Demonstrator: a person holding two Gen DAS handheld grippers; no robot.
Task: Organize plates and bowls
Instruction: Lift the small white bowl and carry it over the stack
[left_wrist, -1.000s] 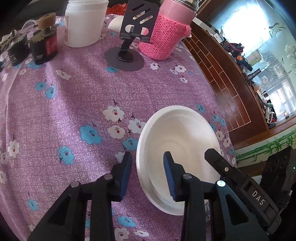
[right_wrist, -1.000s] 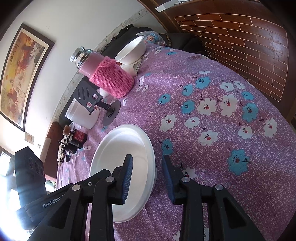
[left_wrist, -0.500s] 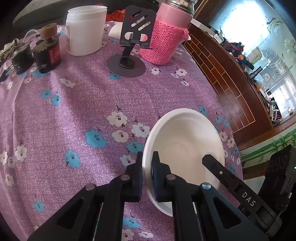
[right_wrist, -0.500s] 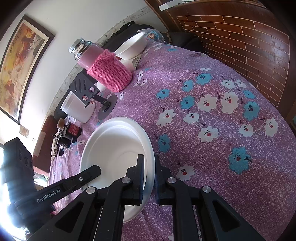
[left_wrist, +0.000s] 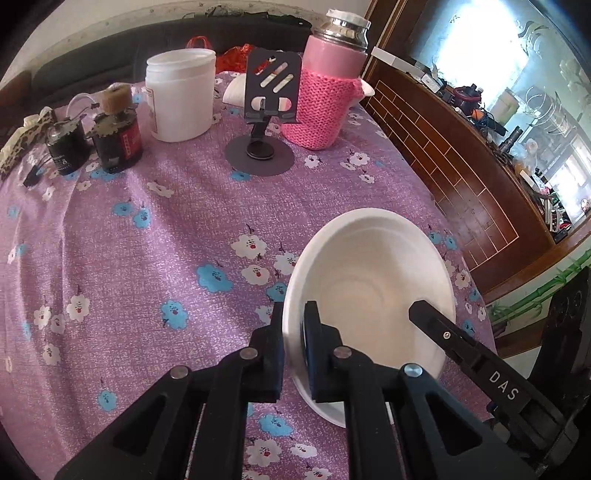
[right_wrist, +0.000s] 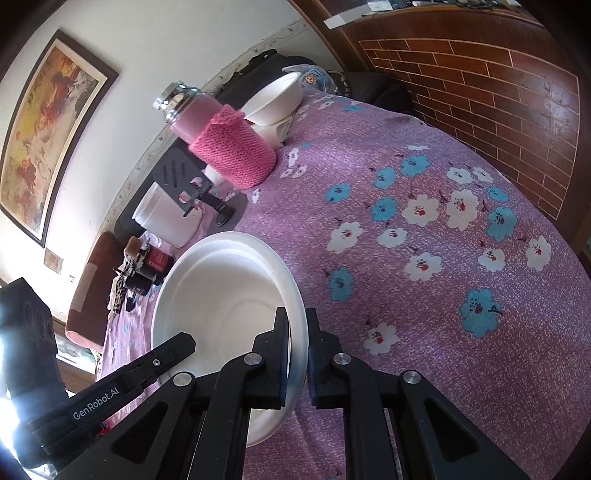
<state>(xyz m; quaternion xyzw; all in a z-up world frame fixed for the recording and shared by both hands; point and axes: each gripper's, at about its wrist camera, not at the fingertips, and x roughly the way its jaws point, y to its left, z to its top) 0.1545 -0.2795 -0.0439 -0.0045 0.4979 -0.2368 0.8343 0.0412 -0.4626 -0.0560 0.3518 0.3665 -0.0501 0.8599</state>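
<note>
A white plate (left_wrist: 369, 288) lies on the purple flowered tablecloth (left_wrist: 147, 240) near the table's right edge. My left gripper (left_wrist: 295, 325) is shut on its left rim, one finger inside the plate and one outside. My right gripper (right_wrist: 297, 332) is shut on the opposite rim of the same plate (right_wrist: 221, 288). Each wrist view shows the other gripper's finger across the plate: the right one (left_wrist: 461, 343) and the left one (right_wrist: 147, 369). The plate looks tipped, its left side higher. White bowls (right_wrist: 277, 99) are stacked at the far end of the table.
At the back stand a pink knit-sleeved bottle (left_wrist: 325, 99), a black phone stand (left_wrist: 262, 122), a white jar (left_wrist: 181, 96) and two small dark bottles (left_wrist: 114, 136). The table edge drops off to the right toward a brick-patterned wall (left_wrist: 461, 177).
Both grippers went from open around the plate's rim to shut on it. The left gripper has since risen a little, and the plate's left side has come up with it.
</note>
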